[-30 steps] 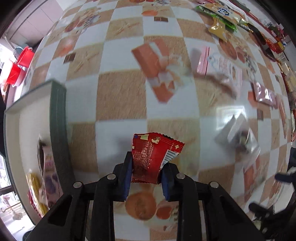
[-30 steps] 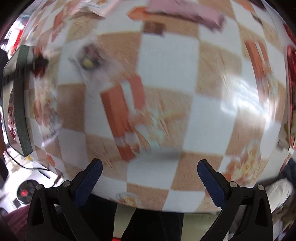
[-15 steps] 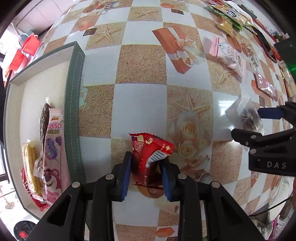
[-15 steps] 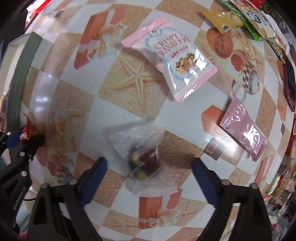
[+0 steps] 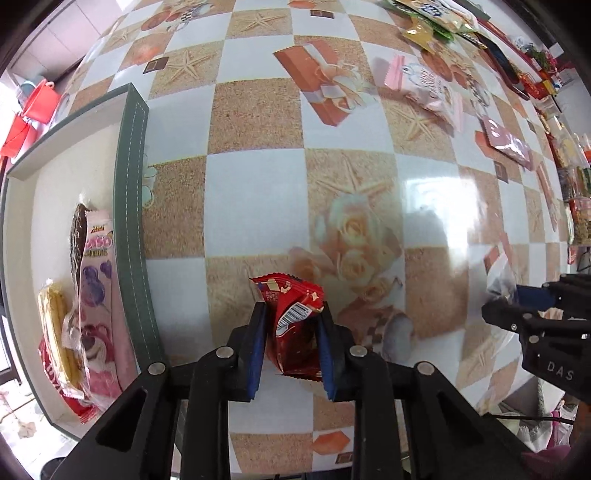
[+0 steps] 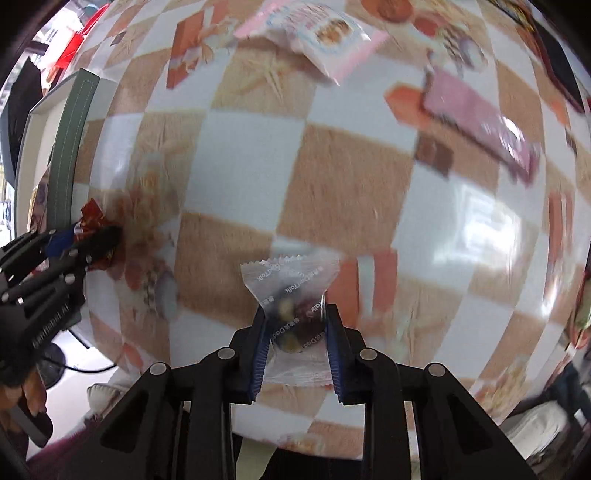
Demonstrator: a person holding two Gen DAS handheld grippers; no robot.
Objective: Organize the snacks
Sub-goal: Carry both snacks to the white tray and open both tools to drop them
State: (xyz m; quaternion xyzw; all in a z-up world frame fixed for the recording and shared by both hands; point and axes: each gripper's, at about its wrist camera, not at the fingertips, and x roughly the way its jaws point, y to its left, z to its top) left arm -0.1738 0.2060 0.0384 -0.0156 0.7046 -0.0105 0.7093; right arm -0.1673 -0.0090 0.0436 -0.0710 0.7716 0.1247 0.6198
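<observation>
My left gripper (image 5: 291, 314) is shut on a red snack packet (image 5: 293, 325) and holds it above the checkered table, just right of the green-rimmed white tray (image 5: 131, 221). My right gripper (image 6: 295, 317) is shut on a clear packet of mixed nuts (image 6: 291, 295) and holds it over the table's near edge. The right gripper also shows at the right of the left wrist view (image 5: 517, 299). The left gripper with the red packet shows at the left of the right wrist view (image 6: 92, 236). The tray holds a pink packet (image 5: 98, 280), a yellow packet (image 5: 55, 332) and a dark bar.
A pink-and-white cracker packet (image 5: 424, 88) and a mauve bar packet (image 5: 508, 142) lie on the table farther back. Several more snack packets (image 5: 436, 18) line the far and right edges. Red buckets (image 5: 33, 107) stand on the floor beyond the tray.
My right gripper closed on the clear nut packet and lifted it off the table. My left gripper kept hold of the red packet and stayed beside the tray.
</observation>
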